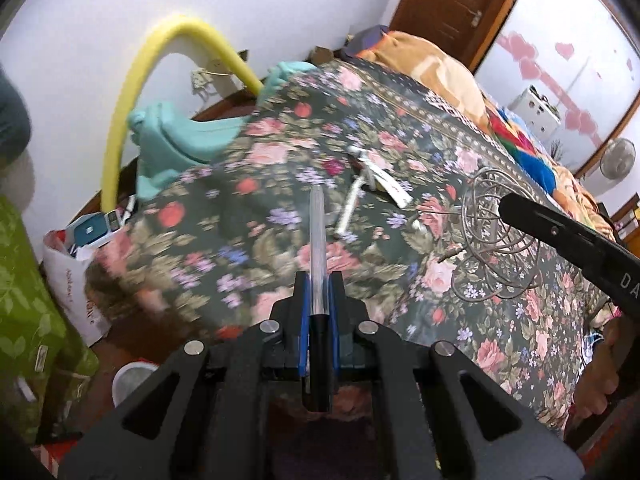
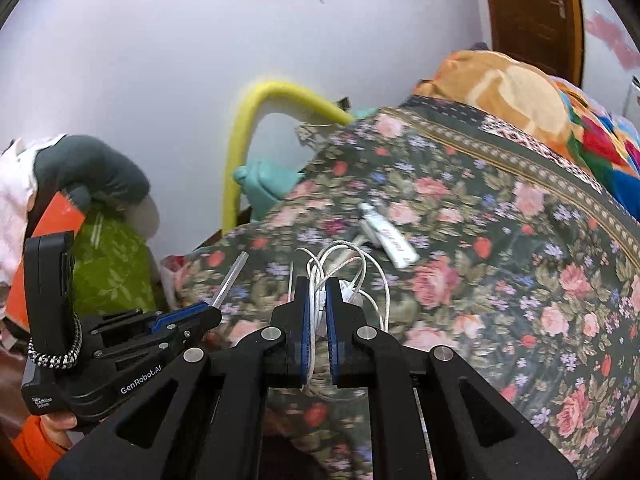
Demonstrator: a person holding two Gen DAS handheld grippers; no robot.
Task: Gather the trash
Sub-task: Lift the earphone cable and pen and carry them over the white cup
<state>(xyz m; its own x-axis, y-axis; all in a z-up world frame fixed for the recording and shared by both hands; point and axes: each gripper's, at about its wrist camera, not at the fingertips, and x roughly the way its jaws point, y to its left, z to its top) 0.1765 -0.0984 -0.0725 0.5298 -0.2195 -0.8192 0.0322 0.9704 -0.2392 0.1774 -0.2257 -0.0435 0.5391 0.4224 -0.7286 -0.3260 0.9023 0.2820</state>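
My left gripper (image 1: 319, 280) is shut on a clear pen with a black cap (image 1: 317, 240), held above the floral bedspread (image 1: 400, 128); it also shows in the right wrist view (image 2: 214, 312) with the pen (image 2: 232, 276) sticking out. My right gripper (image 2: 318, 284) is shut on a bundle of white cable (image 2: 352, 276), and shows as a black arm (image 1: 568, 236) over the tangled cable (image 1: 492, 240) in the left wrist view. A white tube (image 1: 384, 182) (image 2: 386, 238) and a white stick-like item (image 1: 350, 210) lie on the bedspread ahead.
A white plastic bag (image 1: 76, 272) with small boxes stands on the floor at the bed's left. A yellow foam tube (image 1: 132, 92), teal cloth (image 1: 176, 140), green bag (image 1: 24, 300) and orange blanket (image 1: 436, 68) surround the bed. A wooden door (image 1: 444, 4) is behind.
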